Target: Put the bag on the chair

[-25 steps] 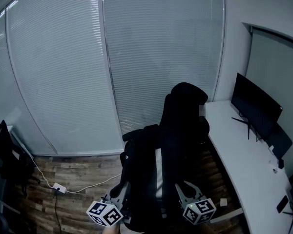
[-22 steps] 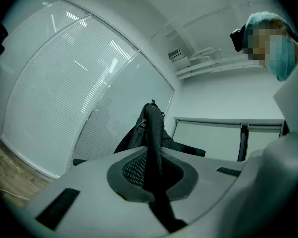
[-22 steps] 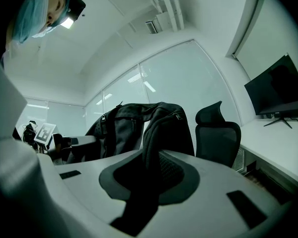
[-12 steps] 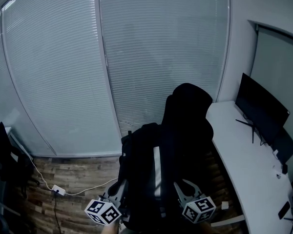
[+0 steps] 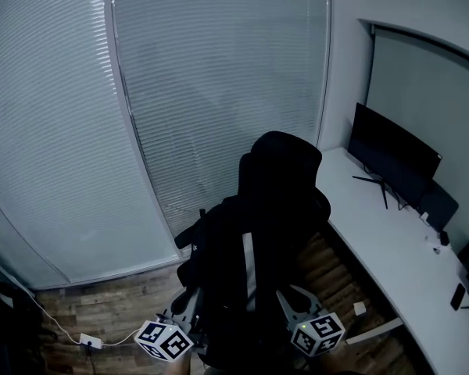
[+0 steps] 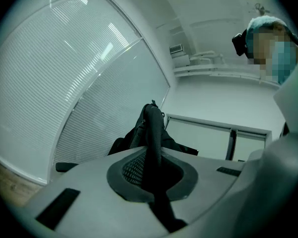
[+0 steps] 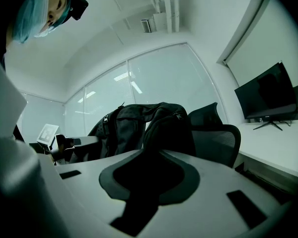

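Observation:
A black backpack (image 5: 242, 268) with a grey stripe hangs between my two grippers, low in the head view. It hangs in front of a black office chair (image 5: 285, 166). My left gripper (image 5: 186, 309) is shut on a thin black strap (image 6: 152, 143) of the backpack (image 6: 139, 133). The right gripper (image 5: 291, 303) is shut on a wide padded strap (image 7: 161, 133) of the backpack (image 7: 124, 125). In the right gripper view the chair (image 7: 216, 135) stands just behind the bag. The chair's seat is hidden by the bag.
A white desk (image 5: 391, 248) runs along the right with a dark monitor (image 5: 392, 156) on it. Window blinds (image 5: 180, 92) fill the wall behind the chair. A white power strip (image 5: 90, 340) with its cable lies on the wood floor at the left.
The head view has swung, so the chair and window frame sit further left in it. Both grippers keep their hold, and the bag stays hanging before the chair.

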`<state>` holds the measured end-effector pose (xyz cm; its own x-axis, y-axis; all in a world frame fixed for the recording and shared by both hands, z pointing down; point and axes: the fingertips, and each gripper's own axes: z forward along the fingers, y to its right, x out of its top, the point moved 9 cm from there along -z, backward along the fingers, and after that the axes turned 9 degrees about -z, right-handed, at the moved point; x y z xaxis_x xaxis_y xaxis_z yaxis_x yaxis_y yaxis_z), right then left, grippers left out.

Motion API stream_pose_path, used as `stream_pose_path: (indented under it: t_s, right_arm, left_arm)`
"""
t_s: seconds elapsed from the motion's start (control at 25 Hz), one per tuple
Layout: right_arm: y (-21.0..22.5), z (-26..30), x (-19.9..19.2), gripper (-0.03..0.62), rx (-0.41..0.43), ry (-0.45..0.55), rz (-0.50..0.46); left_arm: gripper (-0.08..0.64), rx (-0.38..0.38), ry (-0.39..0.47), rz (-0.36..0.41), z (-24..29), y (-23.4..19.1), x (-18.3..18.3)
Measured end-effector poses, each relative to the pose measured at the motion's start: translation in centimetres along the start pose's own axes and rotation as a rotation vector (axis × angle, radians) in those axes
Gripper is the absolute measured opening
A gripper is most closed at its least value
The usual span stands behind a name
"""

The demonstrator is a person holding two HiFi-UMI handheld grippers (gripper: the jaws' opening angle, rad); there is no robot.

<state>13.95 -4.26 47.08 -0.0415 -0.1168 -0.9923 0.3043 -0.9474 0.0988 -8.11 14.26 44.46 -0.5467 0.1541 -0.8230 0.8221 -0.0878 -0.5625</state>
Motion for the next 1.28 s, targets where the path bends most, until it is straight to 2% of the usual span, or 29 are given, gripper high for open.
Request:
stream_pose_path:
  t_s: [0.32,0.68,1.08,1.28]
  right_arm:
    - [-5.6,5.0,0.2,0.086,-0.152,0.037,0.016]
    - [-10.7,9.3,0.3,0.086,-0.275,0.067,0.027]
    - [-12.2,14.1,-0.3,0.086,-0.345,0.064,0.032]
    - [-11.5,15.0,-0.9,0.086,-0.348,0.061,0.049]
  left_arm:
    - [0.02,-0.134,-0.079,0.024,1.6,-6.9,5.8]
    - [0.02,-0.238,-0.136,0.033,2.6,-12.4,10.5]
    - [0.02,-0.292,-0.176,0.031,5.3,-17.2,12.6]
    - [0.02,-0.295,-0.182,0.043,6.8,-18.2,12.3]
